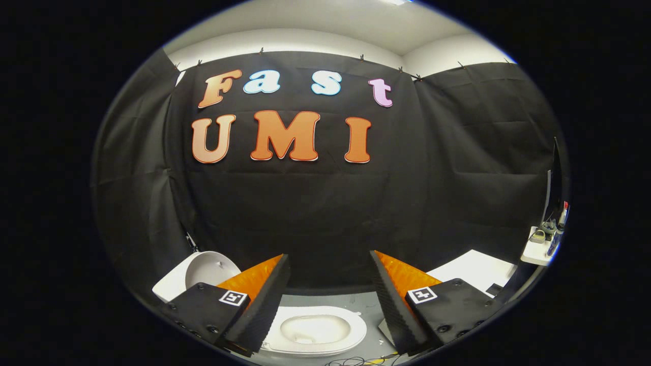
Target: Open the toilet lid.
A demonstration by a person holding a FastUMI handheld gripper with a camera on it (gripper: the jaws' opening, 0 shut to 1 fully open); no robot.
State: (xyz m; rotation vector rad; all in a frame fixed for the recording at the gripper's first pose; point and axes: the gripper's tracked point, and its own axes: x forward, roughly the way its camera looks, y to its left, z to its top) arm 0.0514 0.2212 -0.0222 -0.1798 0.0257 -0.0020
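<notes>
My gripper (329, 254) is open, with a wide gap between its two black fingers with orange sides and nothing held. Low down between the fingers I see the white toilet seat ring and bowl (315, 330) on a grey floor. The white toilet lid (211, 268) stands tilted up beyond the left finger (254, 300), its pale underside with small bumpers facing me. A white block (170, 287) that may be the tank sits beside the lid. The right finger (396, 300) hides part of the floor to the right of the bowl. Neither finger touches the toilet.
Black cloth walls close the booth behind and on both sides. A flat white panel (473, 269) lies beyond the right finger. Further right, a small white shelf (539, 251) carries a few small items. Loose cables (356, 362) lie on the floor in front of the bowl.
</notes>
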